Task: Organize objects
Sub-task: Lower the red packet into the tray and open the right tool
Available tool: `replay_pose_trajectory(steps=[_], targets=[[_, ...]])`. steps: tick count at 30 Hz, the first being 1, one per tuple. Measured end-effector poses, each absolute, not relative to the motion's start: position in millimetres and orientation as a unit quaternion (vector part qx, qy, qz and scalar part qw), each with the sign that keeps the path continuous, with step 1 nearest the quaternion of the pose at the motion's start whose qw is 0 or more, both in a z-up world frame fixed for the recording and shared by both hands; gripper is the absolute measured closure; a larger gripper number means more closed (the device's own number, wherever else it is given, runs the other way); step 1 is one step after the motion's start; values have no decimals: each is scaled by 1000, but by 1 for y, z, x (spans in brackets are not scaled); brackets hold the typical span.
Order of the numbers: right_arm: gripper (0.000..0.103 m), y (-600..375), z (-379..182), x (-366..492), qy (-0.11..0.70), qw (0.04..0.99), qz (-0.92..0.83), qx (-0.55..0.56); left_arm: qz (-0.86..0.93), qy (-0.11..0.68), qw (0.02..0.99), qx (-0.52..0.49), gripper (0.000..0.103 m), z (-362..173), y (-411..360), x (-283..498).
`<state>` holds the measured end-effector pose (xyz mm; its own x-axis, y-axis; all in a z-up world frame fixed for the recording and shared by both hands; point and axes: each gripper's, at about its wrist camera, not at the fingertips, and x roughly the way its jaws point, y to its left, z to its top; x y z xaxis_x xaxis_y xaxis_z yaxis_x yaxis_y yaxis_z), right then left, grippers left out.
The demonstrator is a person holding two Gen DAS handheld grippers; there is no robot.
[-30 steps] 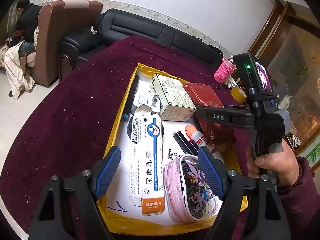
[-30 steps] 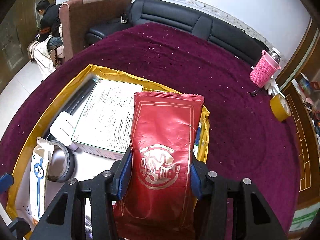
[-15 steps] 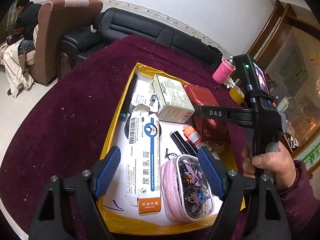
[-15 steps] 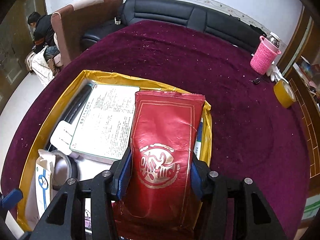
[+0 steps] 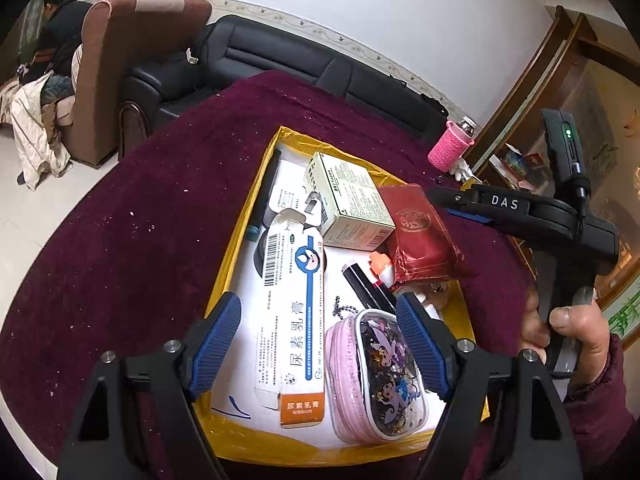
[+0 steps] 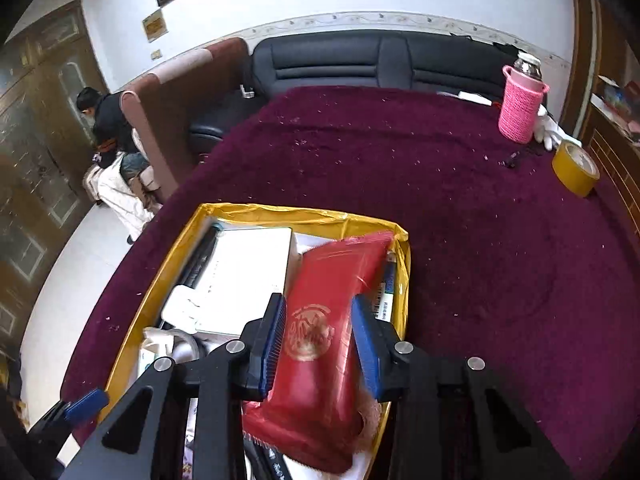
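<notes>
A yellow-rimmed tray [image 5: 232,256] on the maroon table holds a white ointment box [image 5: 294,316], a pale carton [image 5: 348,204], a pink pouch [image 5: 376,372], pens and a red foil packet [image 5: 420,236]. My left gripper [image 5: 318,344] is open and empty, hovering over the tray's near end above the ointment box and pouch. My right gripper [image 6: 320,340] is raised above the tray's right side. Its jaws stand apart on either side of the red packet [image 6: 320,336], which lies tilted in the tray [image 6: 256,210] below them, blurred.
A pink-sleeved bottle [image 6: 520,104], a white glove and a roll of yellow tape [image 6: 576,168] stand at the table's far right. A black sofa [image 6: 360,60] and brown armchair are behind the table. A person sits by the armchair.
My right gripper has opened and let go of the red packet, which now lies tilted in the tray. The right gripper has risen and tilted up. The left gripper has barely moved.
</notes>
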<state>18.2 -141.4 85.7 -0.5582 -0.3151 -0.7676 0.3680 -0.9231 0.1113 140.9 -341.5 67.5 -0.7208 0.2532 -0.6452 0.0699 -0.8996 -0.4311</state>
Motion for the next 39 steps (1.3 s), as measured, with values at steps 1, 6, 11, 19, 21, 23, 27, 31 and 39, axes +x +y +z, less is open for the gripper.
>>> replay_pose_trajectory(steps=[1,6,11,19,21,23,27,31,39], targets=[[65,-142,86,19,34,194,-882,428,901,-219,53,-370,24,67,-341,141],[63,-126,77,10,-1,181,-875,450,903,-215,54,-368,24,70,-339,145],[52,-103,55,-12,-116,213,-831,500,901,-219,55,-370,23,68,-338,145],[48,-125,67,-11,-114,247,-836,477,900,-217,55,-375,23,67,-333,144],[48,-143,74,-12,-69,244,-847,467,899,-215,57,-377,23,66,-330,144],[47,-156,75,-14,-44,247,-848,467,898,-214,59,-380,23,65,-327,144],[32,-160,76,-20,-46,274,-835,476,896,-213,60,-384,23,63,-324,143],[29,-156,78,-25,-77,305,-819,480,897,-209,57,-386,23,64,-322,141],[28,-126,82,-19,-110,287,-824,476,912,-159,12,-378,18,77,-311,139]])
